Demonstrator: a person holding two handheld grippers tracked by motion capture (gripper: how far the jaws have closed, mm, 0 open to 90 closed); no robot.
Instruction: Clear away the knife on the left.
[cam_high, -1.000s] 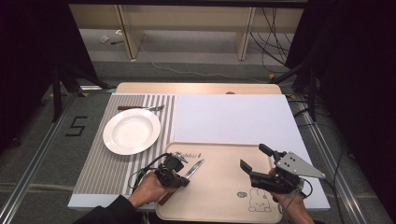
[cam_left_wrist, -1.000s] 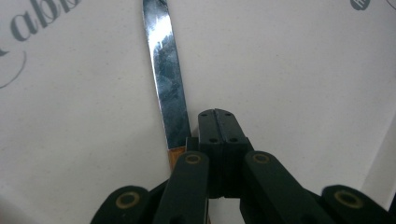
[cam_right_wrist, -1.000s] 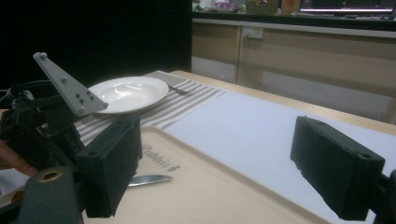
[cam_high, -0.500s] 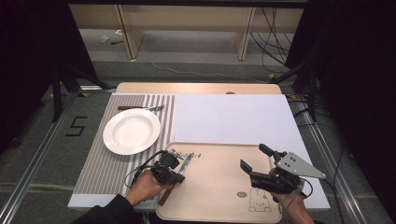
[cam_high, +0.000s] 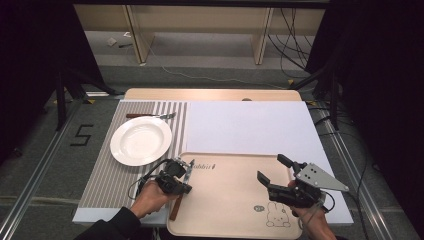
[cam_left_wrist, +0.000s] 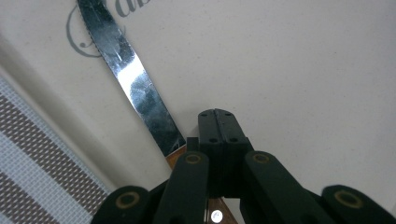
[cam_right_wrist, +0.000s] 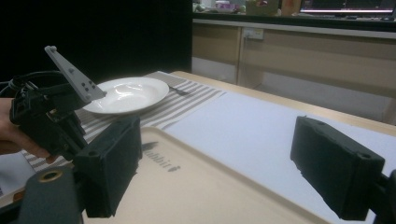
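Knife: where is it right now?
In the high view the knife lies at the left edge of the tray, beside the striped mat and below the plate. The left gripper is shut on it.

- The knife (cam_left_wrist: 140, 95), with a serrated, shiny steel blade and a brown wooden handle, is lying flat along the left edge of the beige tray (cam_high: 235, 200).
- Its blade is pointing away from the person, its tip resting over the grey lettering printed on the tray.
- Its handle (cam_high: 175, 209) is sticking out towards the person, crossing the tray's near left rim.
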